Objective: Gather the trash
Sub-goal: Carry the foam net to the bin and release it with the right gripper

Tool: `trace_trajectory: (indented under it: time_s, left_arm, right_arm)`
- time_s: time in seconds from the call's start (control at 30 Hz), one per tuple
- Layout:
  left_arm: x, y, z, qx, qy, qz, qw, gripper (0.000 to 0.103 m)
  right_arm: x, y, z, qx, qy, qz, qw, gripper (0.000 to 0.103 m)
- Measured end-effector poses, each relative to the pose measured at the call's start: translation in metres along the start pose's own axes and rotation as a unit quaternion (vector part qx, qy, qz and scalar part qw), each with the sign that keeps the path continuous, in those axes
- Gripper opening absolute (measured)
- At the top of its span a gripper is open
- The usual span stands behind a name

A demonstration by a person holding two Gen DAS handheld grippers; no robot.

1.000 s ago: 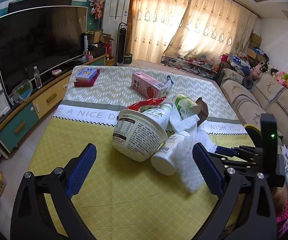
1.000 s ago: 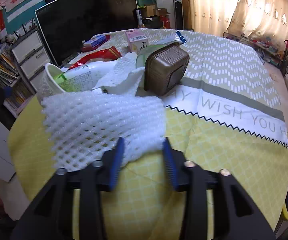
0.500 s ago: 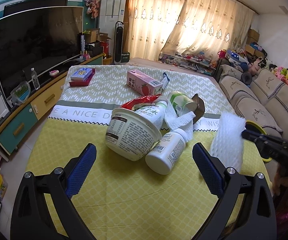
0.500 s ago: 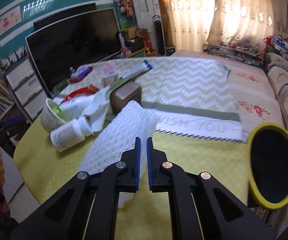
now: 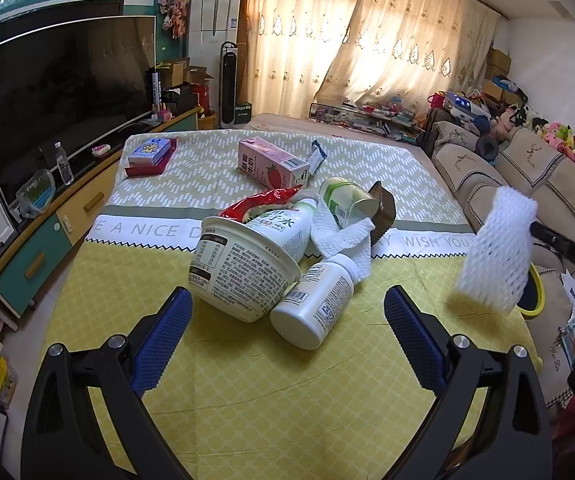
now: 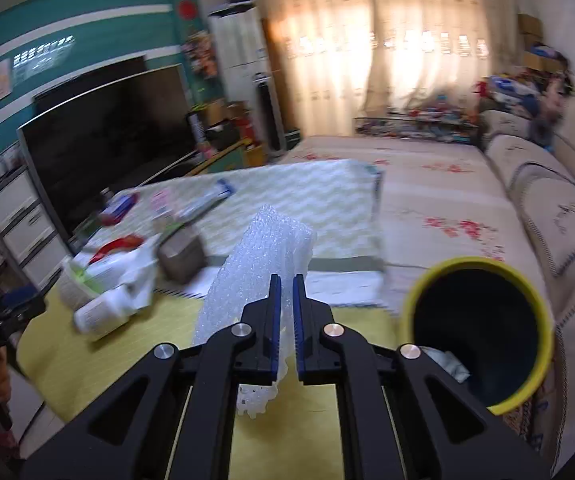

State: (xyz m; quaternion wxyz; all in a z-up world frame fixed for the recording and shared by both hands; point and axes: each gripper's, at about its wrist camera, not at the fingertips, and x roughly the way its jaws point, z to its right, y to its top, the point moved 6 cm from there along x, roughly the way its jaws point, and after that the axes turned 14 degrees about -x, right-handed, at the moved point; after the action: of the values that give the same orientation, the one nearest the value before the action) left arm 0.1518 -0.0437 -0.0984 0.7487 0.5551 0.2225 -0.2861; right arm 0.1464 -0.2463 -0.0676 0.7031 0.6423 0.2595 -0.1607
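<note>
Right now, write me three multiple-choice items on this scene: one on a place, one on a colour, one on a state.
1. Where is the foam net?
A. flat on the table
B. held up in the right gripper
C. inside the noodle bowl

2. What colour is the bin rim?
A. yellow
B. red
C. white

3. How does the left gripper stand?
A. shut on the pill bottle
B. shut on nothing
C. open

Answers: B, the pads pinch the net above the tablecloth; A, a yellow ring circles the dark opening; C, the blue pads sit wide apart with nothing between.
</note>
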Motion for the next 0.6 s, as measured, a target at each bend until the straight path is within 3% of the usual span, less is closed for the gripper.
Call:
trace_trajectory:
  time_s: [0.37,0.6]
  left_arm:
    - [0.005,-0.003,0.013,0.013,-0.001,-0.006,0.9999,0.095]
    - [0.009,-0.004,0.015,0.016,0.002,-0.009,0.9998,0.095]
  right_arm:
    - [-0.003,-0.028,0.107,0.076,-0.115,-0.021,0.990,0.006]
    - [0.013,-0.050,0.146,0.100,-0.169,-0.049,0.979,0.006]
